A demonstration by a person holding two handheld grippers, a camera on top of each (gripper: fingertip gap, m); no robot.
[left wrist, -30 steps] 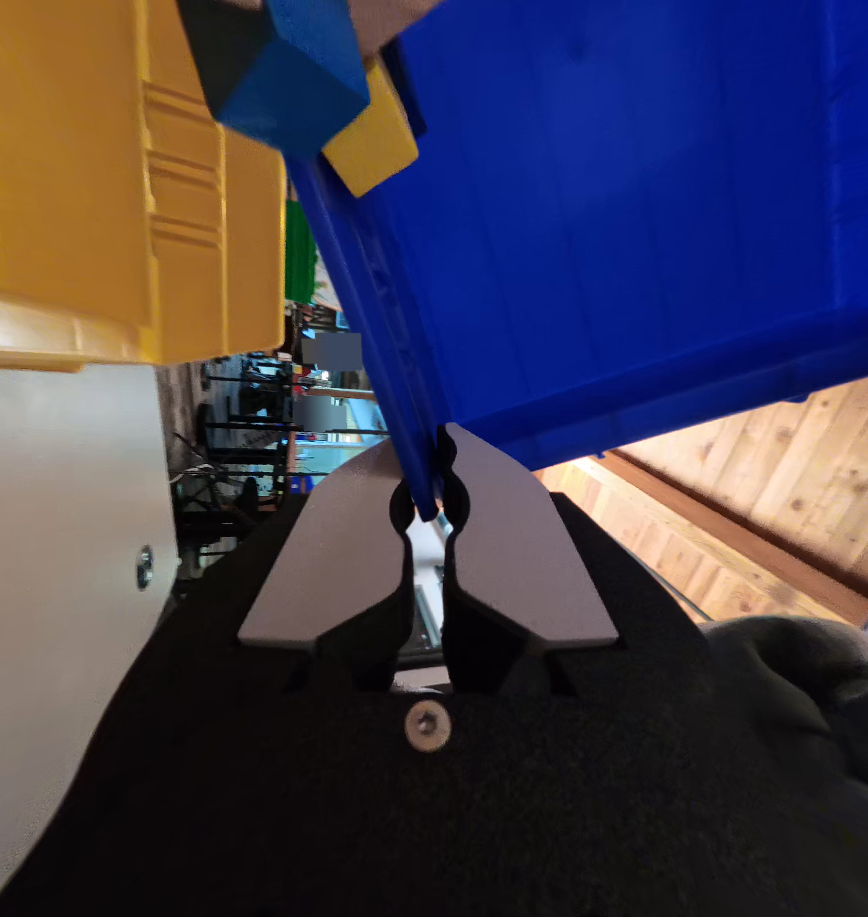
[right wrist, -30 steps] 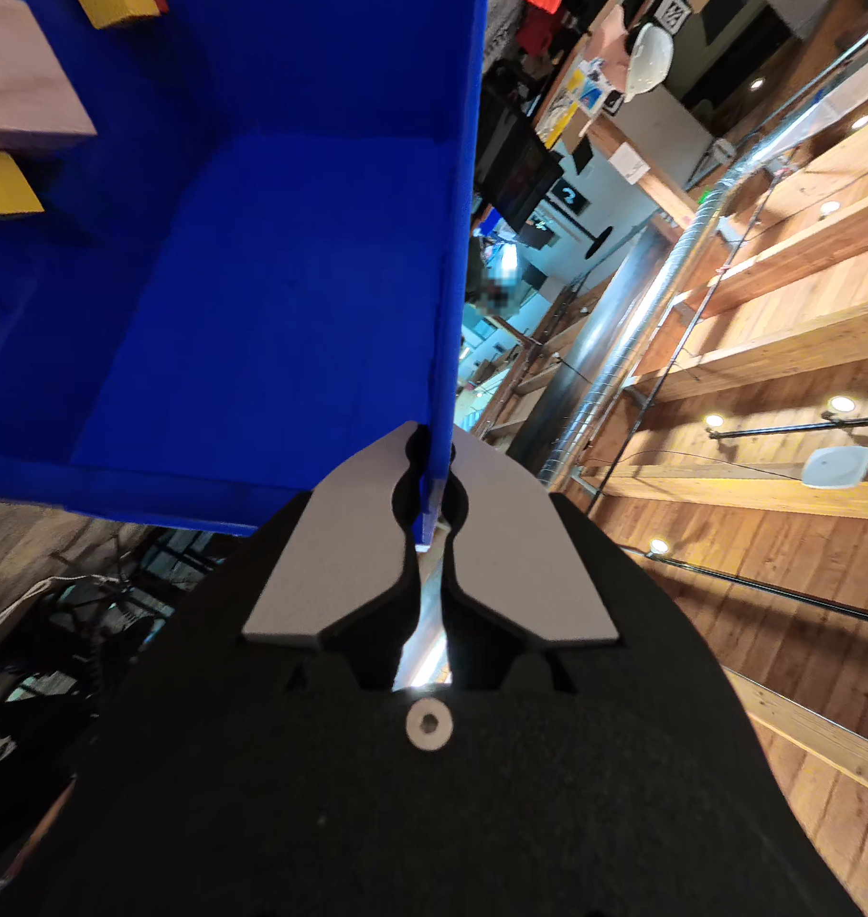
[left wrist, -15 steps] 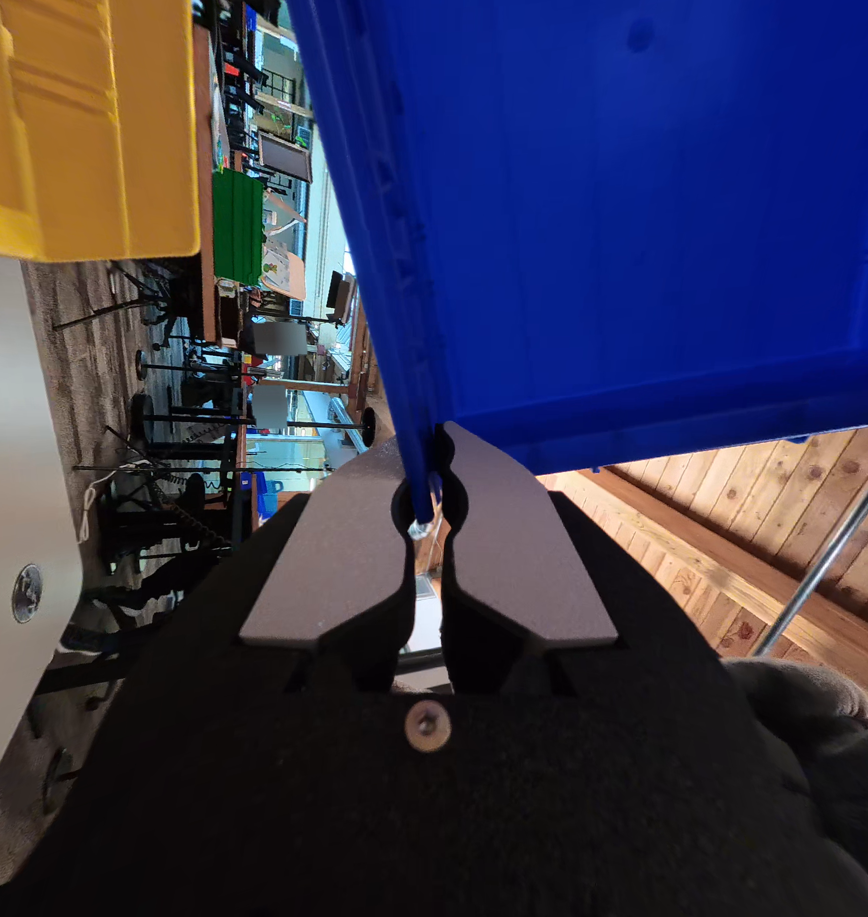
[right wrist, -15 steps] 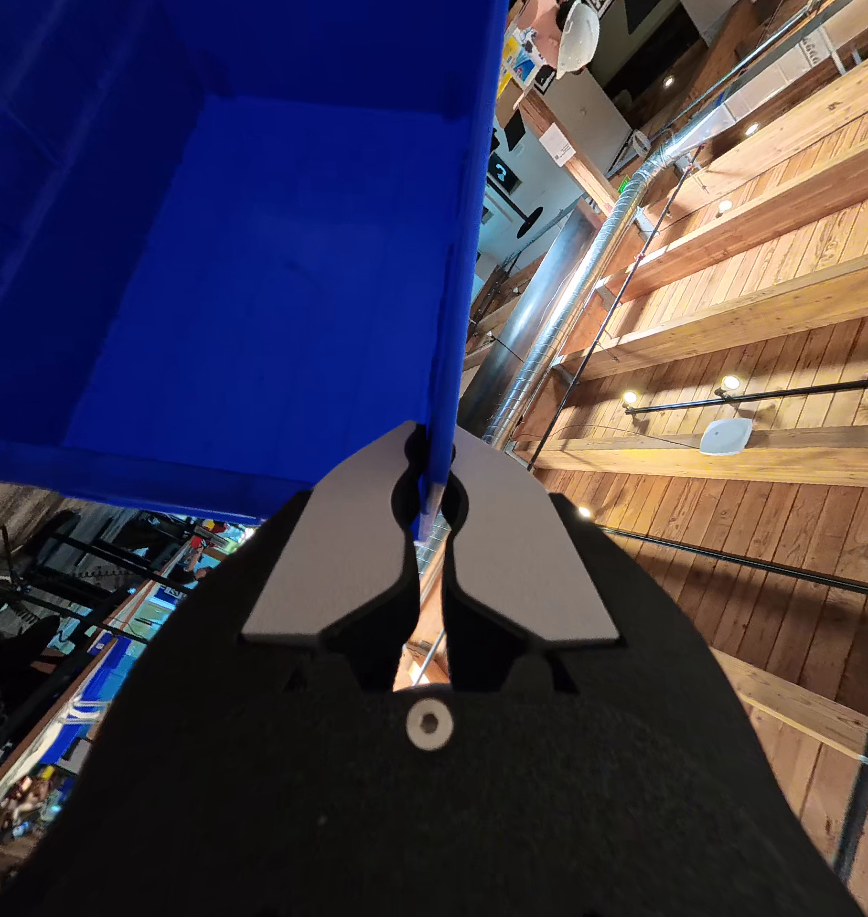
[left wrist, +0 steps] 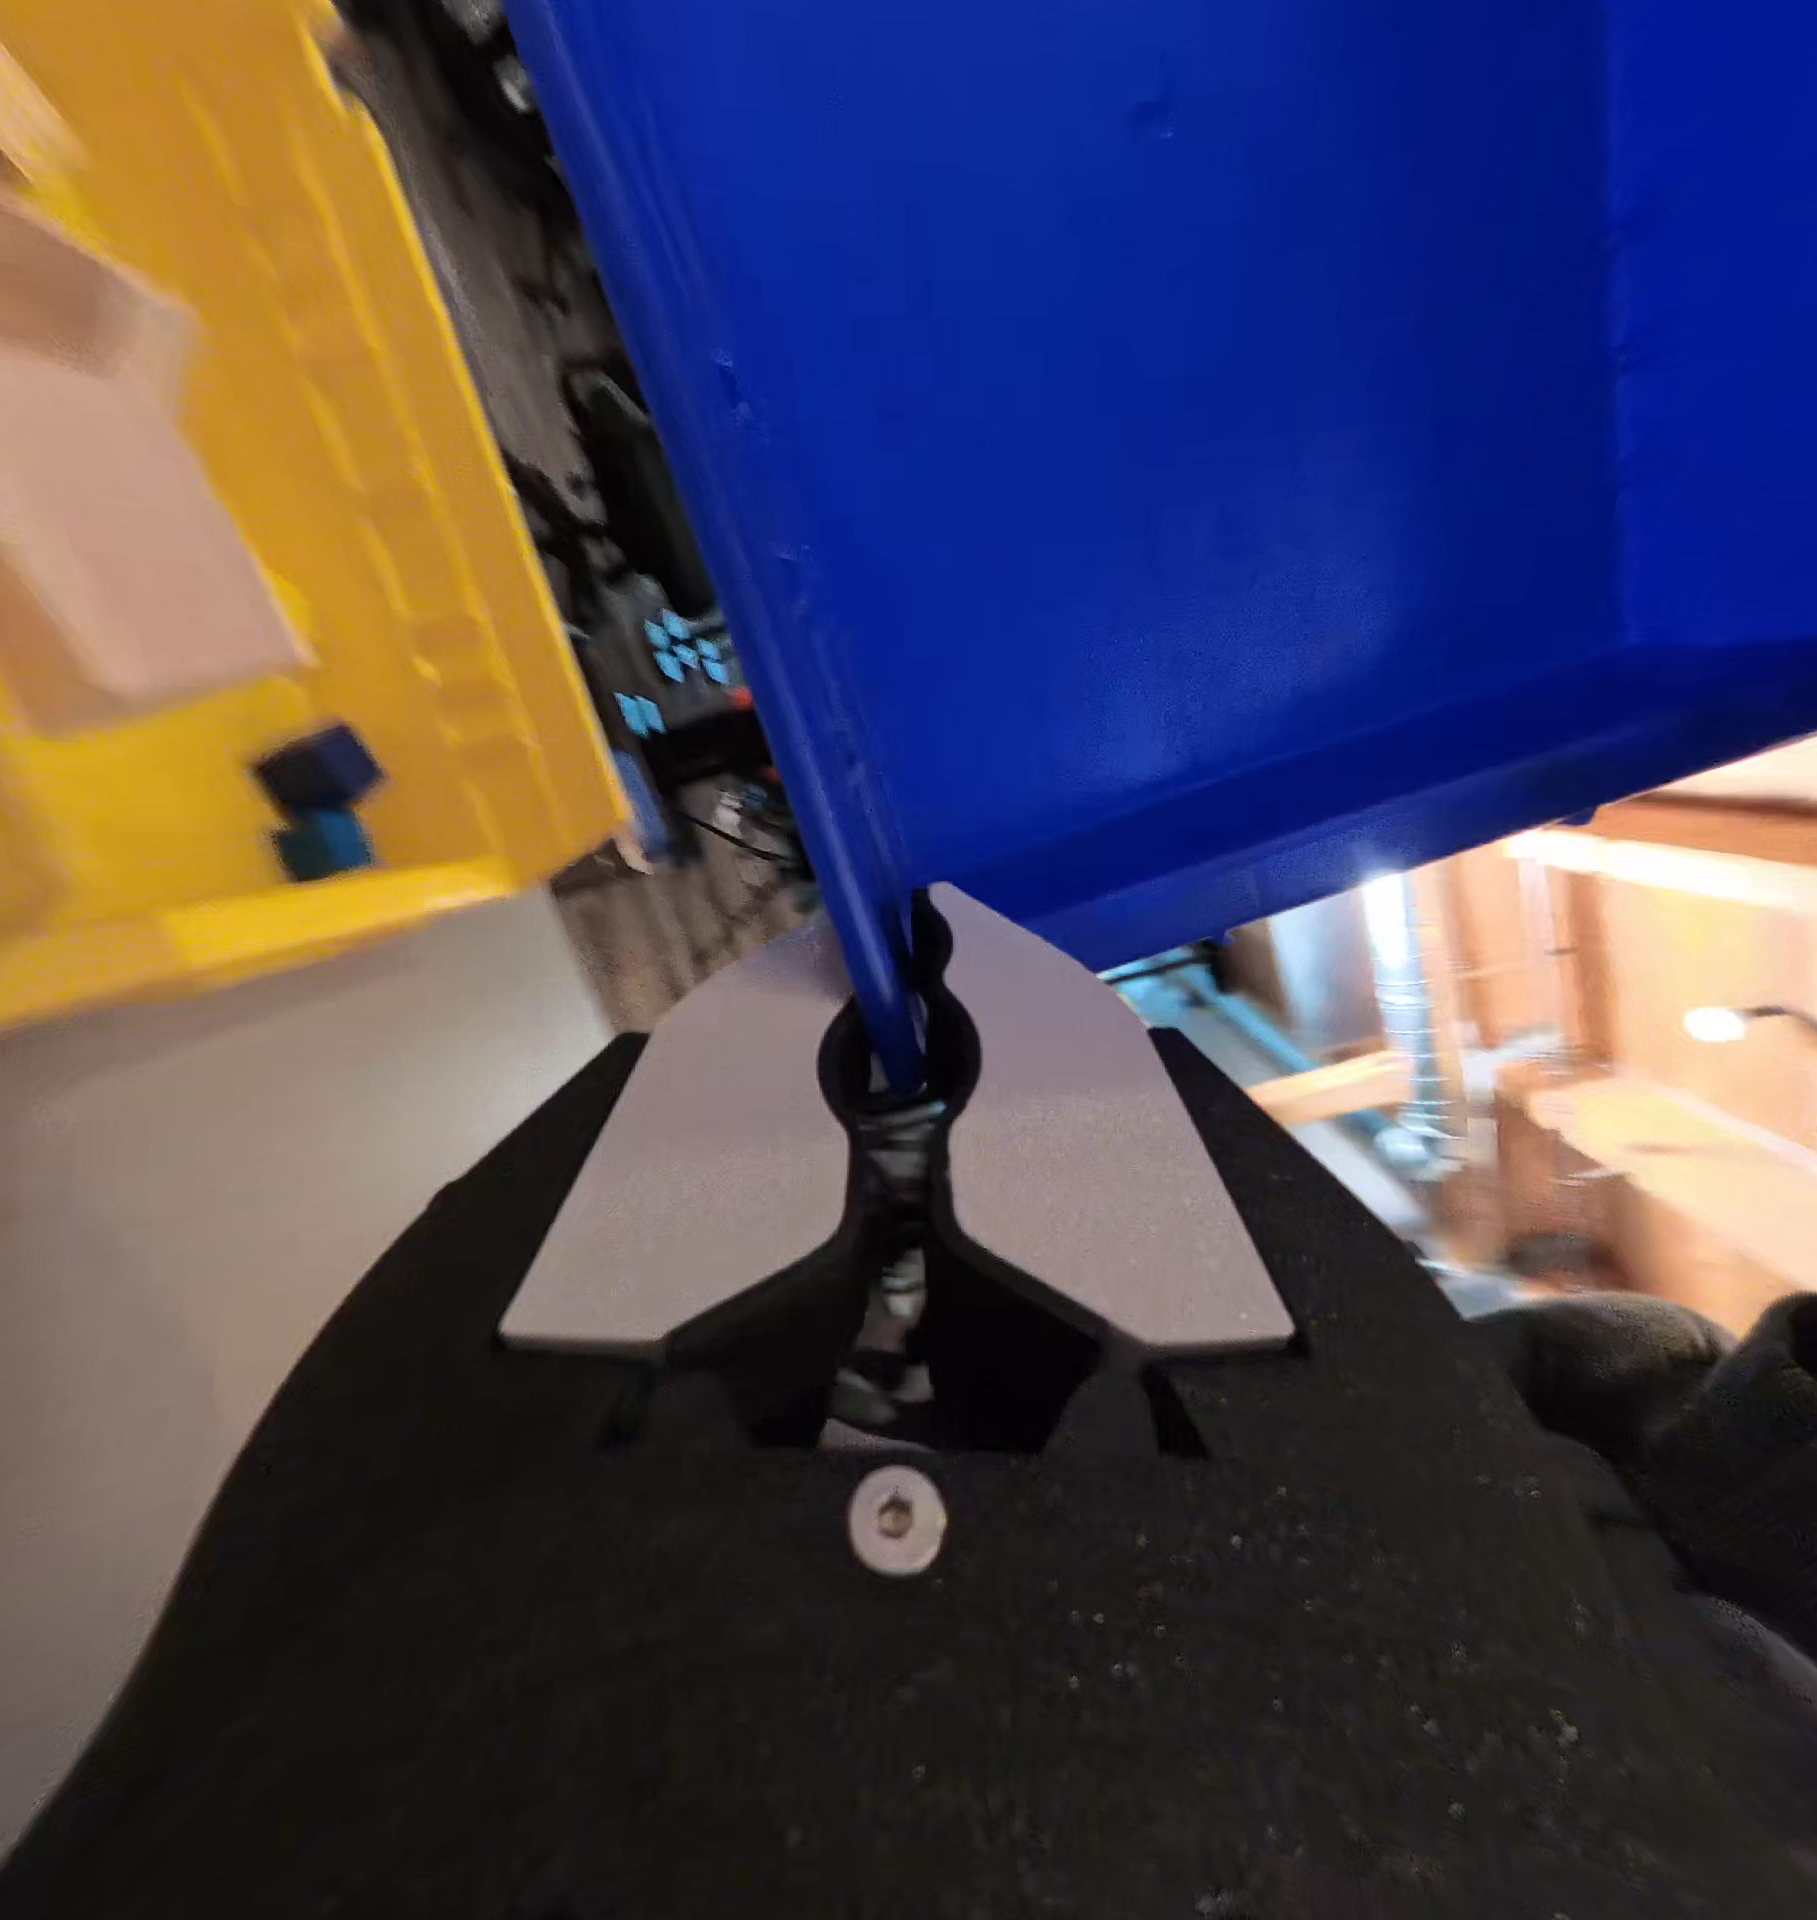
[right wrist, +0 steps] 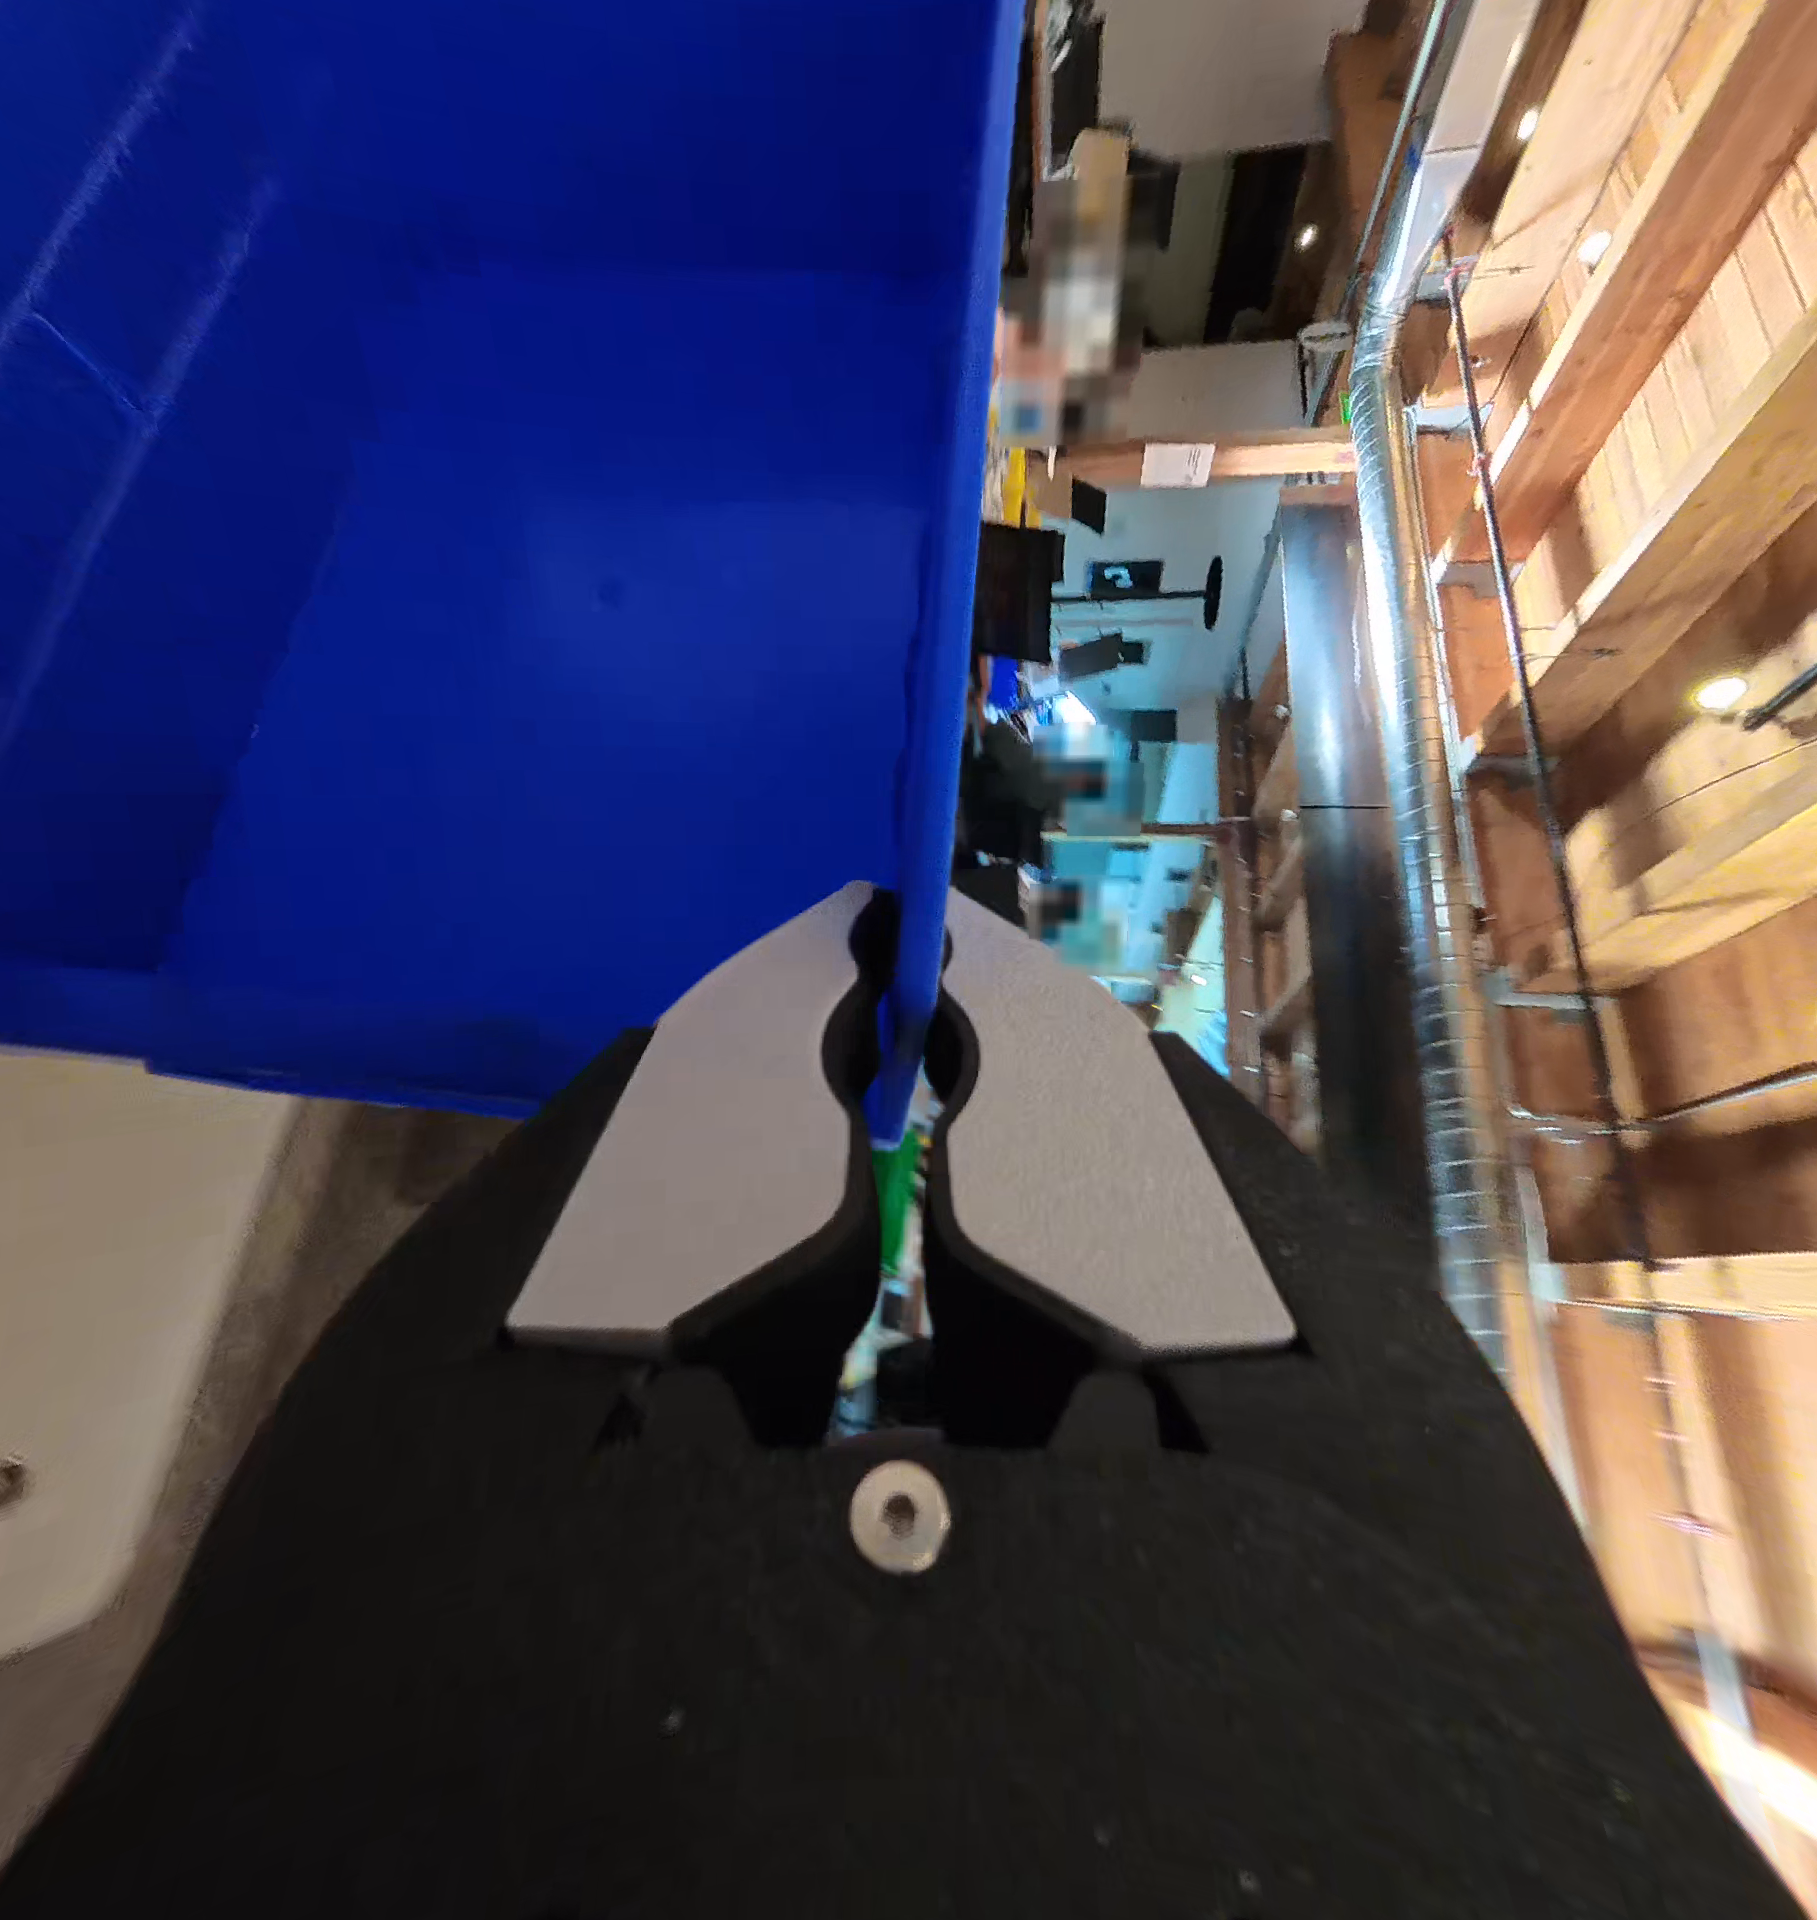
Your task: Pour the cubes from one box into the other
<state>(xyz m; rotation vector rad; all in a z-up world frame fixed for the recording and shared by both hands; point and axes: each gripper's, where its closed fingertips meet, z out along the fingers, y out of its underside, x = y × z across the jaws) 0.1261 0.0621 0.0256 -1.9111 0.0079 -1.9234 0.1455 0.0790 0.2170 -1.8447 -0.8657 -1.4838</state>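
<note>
the left gripper (left wrist: 899, 971) was clamped on one side wall of the blue box (left wrist: 1195, 416), and the right gripper (right wrist: 909, 982) was clamped on the opposite wall of the blue box (right wrist: 468, 520). the box was held tipped in the air, its inside bare. to its left, the yellow box (left wrist: 291, 499) sat on the white desk (left wrist: 208, 1195), blurred, holding a pale wooden cube (left wrist: 104, 520) and small blue cubes (left wrist: 317, 795).

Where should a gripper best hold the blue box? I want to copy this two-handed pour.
Hold the blue box by its thin upright side walls, coming over the rim at the near corners. The left gripper and right gripper each pinch one opposite wall; the slim edge fits between the fingers.
</note>
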